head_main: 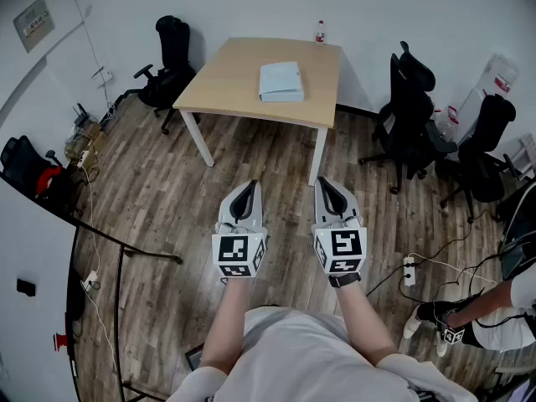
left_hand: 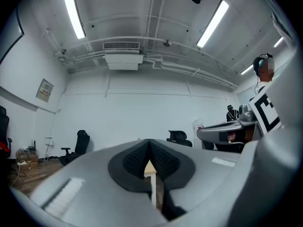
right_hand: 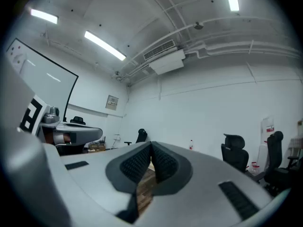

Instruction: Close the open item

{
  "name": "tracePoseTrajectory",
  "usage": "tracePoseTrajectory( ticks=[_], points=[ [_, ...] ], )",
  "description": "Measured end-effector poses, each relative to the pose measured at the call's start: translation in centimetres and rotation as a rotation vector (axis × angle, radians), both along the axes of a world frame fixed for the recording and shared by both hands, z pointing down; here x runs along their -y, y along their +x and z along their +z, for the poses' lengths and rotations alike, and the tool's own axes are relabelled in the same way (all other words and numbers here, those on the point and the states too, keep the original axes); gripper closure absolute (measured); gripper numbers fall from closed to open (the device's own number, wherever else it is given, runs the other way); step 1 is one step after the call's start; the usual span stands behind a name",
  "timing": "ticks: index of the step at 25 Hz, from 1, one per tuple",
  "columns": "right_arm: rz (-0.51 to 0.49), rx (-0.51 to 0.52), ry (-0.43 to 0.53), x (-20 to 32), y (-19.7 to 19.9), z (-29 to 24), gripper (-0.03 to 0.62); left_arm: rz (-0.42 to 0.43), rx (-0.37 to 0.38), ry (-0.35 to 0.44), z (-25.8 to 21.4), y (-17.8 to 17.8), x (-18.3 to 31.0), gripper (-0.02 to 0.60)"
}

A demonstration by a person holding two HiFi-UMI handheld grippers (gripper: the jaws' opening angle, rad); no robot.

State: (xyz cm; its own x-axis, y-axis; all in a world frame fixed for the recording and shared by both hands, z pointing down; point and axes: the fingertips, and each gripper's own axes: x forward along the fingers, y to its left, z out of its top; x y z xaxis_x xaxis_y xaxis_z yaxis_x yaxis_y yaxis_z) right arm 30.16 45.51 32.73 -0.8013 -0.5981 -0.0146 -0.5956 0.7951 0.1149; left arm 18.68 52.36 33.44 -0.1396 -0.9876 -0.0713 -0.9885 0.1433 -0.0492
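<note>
A pale blue, flat, book-like item [head_main: 280, 81] lies on the light wooden table [head_main: 234, 82] far ahead of me; from here I cannot tell whether it lies open. Both grippers hang side by side over the wooden floor, well short of the table. My left gripper [head_main: 244, 193] has its jaws pressed together with nothing between them, and so does my right gripper [head_main: 329, 184]. In the left gripper view the black pads [left_hand: 163, 161] meet at the tip of the left gripper [left_hand: 149, 143]. The right gripper [right_hand: 151, 145] shows the same in its own view.
A small bottle [head_main: 320, 31] stands at the table's far edge. Black office chairs stand at the left [head_main: 170, 57] and right [head_main: 409, 115] of the table. A power strip with cables [head_main: 409, 268] lies on the floor at right, next to a person's leg [head_main: 465, 316].
</note>
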Motion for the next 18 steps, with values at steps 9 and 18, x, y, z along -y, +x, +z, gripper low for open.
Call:
tracePoseTrajectory(
  ticks=[9,18],
  points=[
    [0.054,0.007,-0.046,2.4,-3.6,1.4,0.580,0.033,-0.009,0.007,0.4,-3.9,2.3,0.578],
    [0.089,-0.006,-0.104,3.1,-7.9,3.3,0.580,0.075,-0.035,-0.008,1.5,-7.4,3.7,0.578]
  ],
)
